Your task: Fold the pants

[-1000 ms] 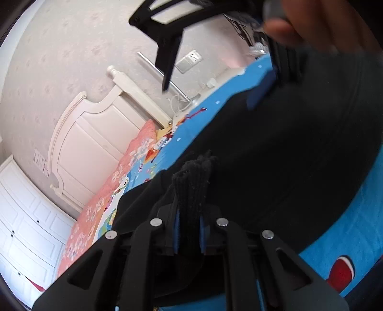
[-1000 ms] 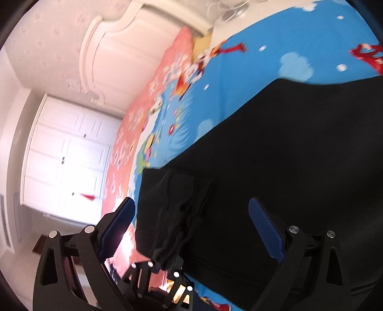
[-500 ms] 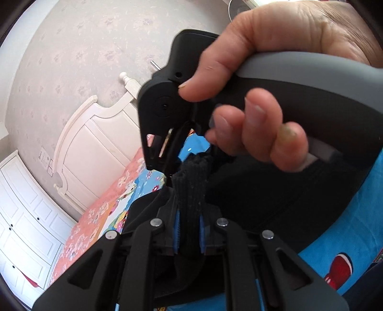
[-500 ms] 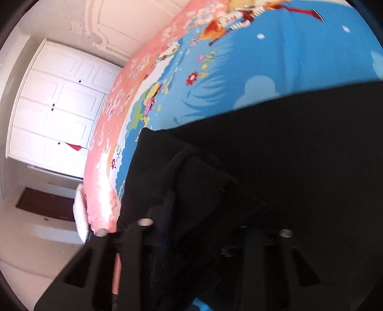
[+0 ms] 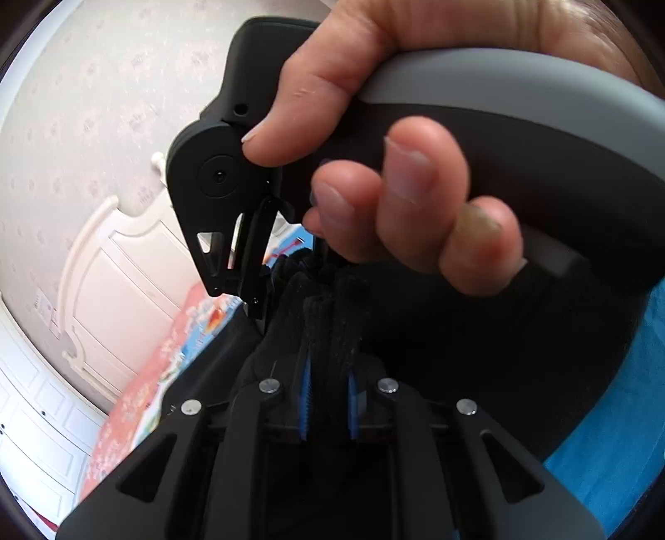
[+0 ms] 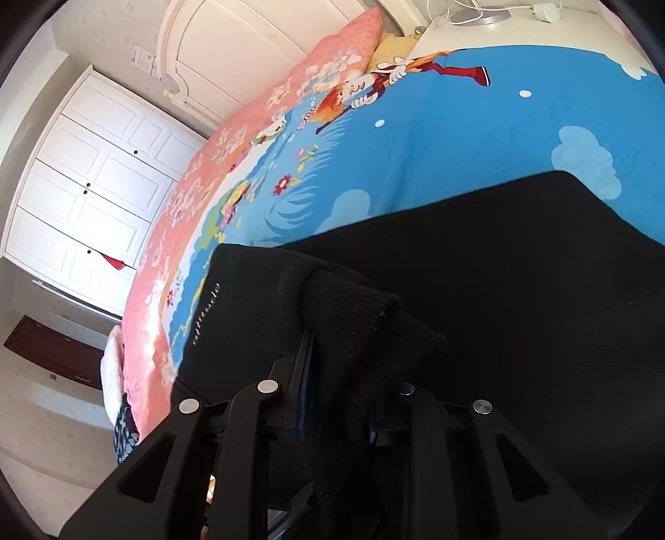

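Black pants [image 6: 519, 290] lie spread on the blue cartoon bedsheet [image 6: 436, 145]. My right gripper [image 6: 336, 374] has a bunched ribbed cuff [image 6: 353, 303] of the pants between its pads, which press on it while the jaws are still closing. My left gripper [image 5: 328, 374] is shut on another thick ribbed fold of the pants [image 5: 498, 353], squeezed between its blue pads [image 5: 305, 394]. In the left wrist view a hand [image 5: 395, 187] on the other gripper's handle sits just ahead and hides most of the cloth. The two held folds are close together.
A white headboard [image 6: 249, 37] and a pink flowered strip of bedding [image 6: 249, 137] run along the far side. White wardrobe doors [image 6: 91, 174] stand beyond the bed's left edge. A nightstand with cables [image 6: 478, 20] is at the top right.
My right gripper went from wide open above the cuff to closed on it. It moved in close in front of the left camera, where its hand now fills the view.
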Demonstrator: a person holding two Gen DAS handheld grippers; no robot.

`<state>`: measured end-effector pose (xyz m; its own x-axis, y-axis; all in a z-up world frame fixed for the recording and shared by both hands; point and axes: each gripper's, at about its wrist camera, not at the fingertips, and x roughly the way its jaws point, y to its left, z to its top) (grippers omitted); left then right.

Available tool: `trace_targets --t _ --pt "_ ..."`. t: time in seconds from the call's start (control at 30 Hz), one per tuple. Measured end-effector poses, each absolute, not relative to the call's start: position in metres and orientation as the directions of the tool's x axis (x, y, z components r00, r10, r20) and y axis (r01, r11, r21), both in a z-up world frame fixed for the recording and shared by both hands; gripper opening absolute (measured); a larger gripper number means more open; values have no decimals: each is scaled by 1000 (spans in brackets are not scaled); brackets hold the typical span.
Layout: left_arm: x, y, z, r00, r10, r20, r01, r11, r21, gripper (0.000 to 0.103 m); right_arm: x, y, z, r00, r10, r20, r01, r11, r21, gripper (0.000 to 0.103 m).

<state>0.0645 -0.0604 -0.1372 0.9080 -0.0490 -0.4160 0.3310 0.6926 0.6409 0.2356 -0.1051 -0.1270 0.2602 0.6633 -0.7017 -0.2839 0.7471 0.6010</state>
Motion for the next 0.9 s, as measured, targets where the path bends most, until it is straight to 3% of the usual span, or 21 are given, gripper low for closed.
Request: trace_targets --t 0.27,0.3,0.37,0.47,0.57,0.63,0.77,0.83,0.87,0.9 --pt "62 -67 -135 909 -68 -411 334 709 621 16 226 -109 -110 322 603 -730 -304 796 524 21" --pt "63 -67 -138 901 -74 -428 349 710 611 20 230 -111 -121 309 602 -736 -285 797 532 21" --pt "62 -65 -141 880 -108 -462 388 723 571 41 229 -114 -129 314 601 -735 -282 798 532 21" --pt "55 -44 -125 879 -155 -451 388 784 486 59 224 -118 -126 337 591 -733 -285 806 519 22" --pt "35 -6 -100 876 -206 -435 377 857 351 59 218 -126 -114 410 547 -729 -257 837 483 23" --pt "19 26 -85 889 -200 -411 330 903 274 59 204 -137 -97 498 500 -708 -225 864 451 31" --pt "-16 96 -79 925 -10 -379 95 974 206 59 171 -134 -64 623 402 -671 -255 915 313 35" --pt "-22 125 -92 903 112 -415 -22 976 217 59 152 -119 -48 667 372 -645 -283 928 242 56" --pt "-21 139 -100 882 143 -449 -47 975 219 59 143 -113 -43 687 367 -627 -293 930 223 82" --pt "-19 152 -108 862 169 -479 -68 973 221 59 129 -101 -40 708 397 -584 -330 917 224 90"
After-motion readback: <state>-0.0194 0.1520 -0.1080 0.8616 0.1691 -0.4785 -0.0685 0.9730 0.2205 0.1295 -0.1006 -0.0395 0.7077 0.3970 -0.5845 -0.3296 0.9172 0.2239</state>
